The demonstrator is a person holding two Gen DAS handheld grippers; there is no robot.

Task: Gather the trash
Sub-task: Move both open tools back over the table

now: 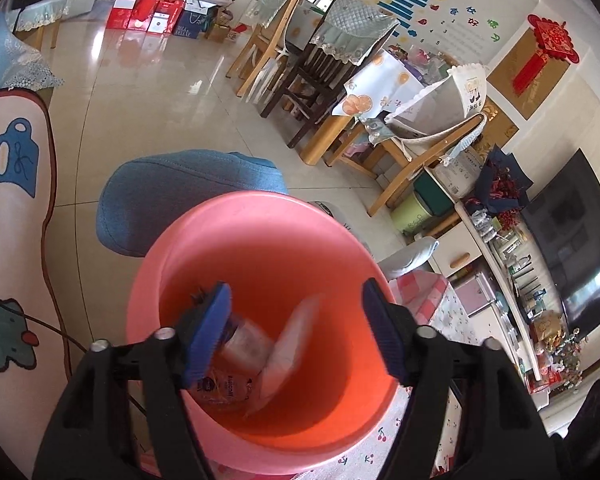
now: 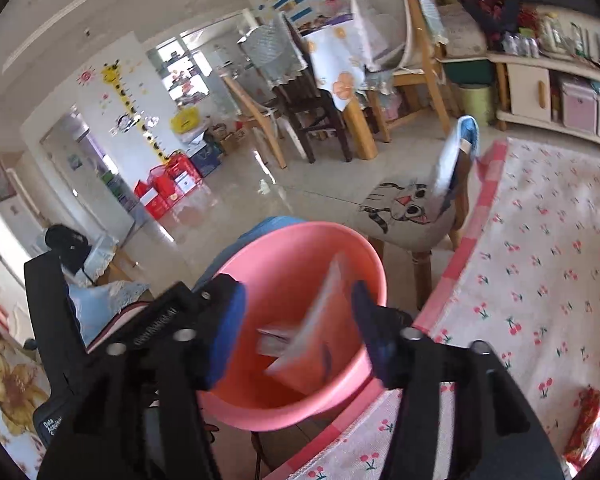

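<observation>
Two grippers hung over the pink bucket (image 1: 260, 248) at once, and we had both sets of jaws spread. Our left gripper (image 1: 296, 332) pinched nothing; below it, on the bucket's floor, lay a clear plastic container (image 1: 236, 356) with a pale wrapper (image 1: 292, 344) slanting against it. Our right gripper (image 2: 300, 328) also stood wide, a blurred flat packet (image 2: 320, 320) between its pads but touched by neither, apparently dropping toward the bottom. The bucket stood just off the near edge of the cherry-print tablecloth (image 2: 540, 260).

To do this drop well, we judged that we should keep the open jaws inside the rim until the packet settled, then lift straight up so neither pad nudged the wall and tipped the bucket. More trash seemed to wait near the cloth's near right corner, a red foil wrapper (image 2: 592, 416).
</observation>
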